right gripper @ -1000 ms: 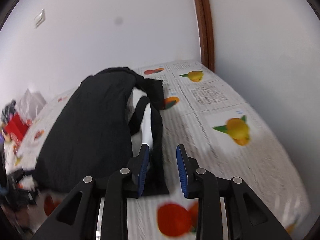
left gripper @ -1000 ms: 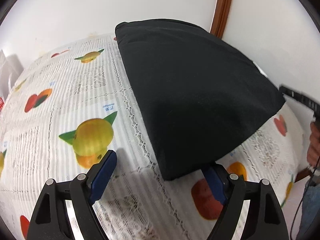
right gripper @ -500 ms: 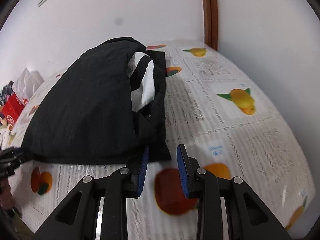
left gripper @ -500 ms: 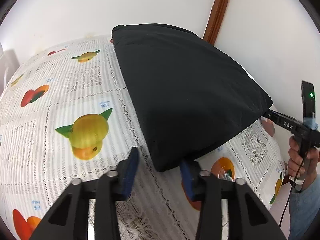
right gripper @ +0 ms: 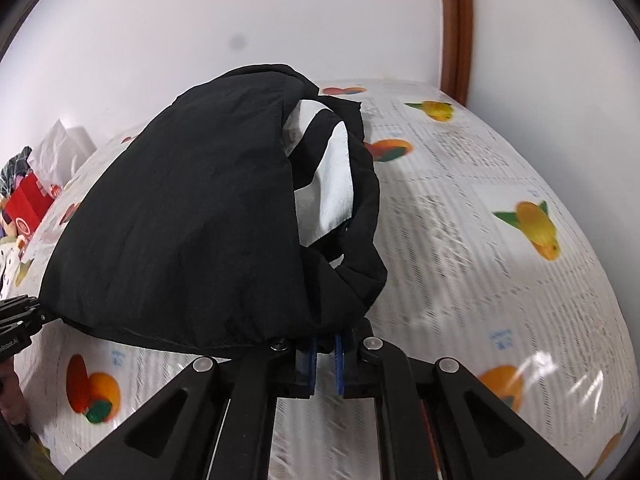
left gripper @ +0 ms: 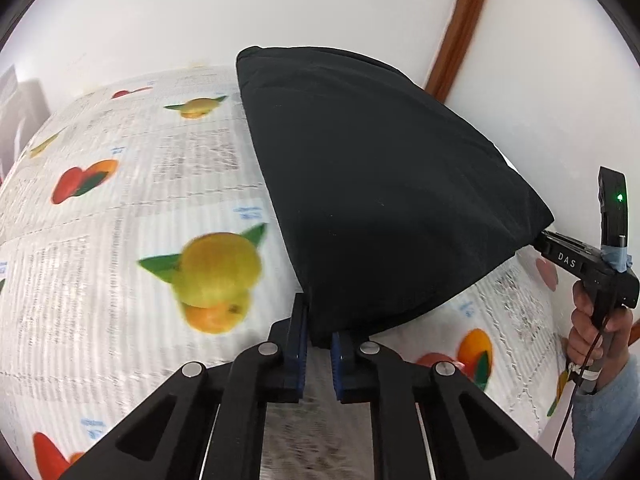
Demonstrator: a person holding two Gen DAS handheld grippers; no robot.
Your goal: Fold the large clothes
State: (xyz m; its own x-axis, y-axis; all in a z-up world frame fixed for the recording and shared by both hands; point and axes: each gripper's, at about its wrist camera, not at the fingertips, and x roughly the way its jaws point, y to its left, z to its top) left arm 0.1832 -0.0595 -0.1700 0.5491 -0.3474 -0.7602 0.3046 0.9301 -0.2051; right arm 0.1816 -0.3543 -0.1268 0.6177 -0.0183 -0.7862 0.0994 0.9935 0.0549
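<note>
A large black garment with a white lining lies folded on a fruit-print tablecloth. My left gripper is shut on its near corner. My right gripper is shut on the other near corner, where the black hem bunches over the pads. In the right wrist view the garment lifts off the table and its white inside shows. The right gripper also shows at the right of the left wrist view, at the cloth's corner. The left gripper shows at the left edge of the right wrist view.
The table stands in a corner of white walls with a brown door frame. A red box and mixed clutter sit at the table's far left end. A hand holds the right gripper's handle.
Both grippers moved forward onto the garment's near corners and shut on them. The near edge of the garment now lifts off the tablecloth.
</note>
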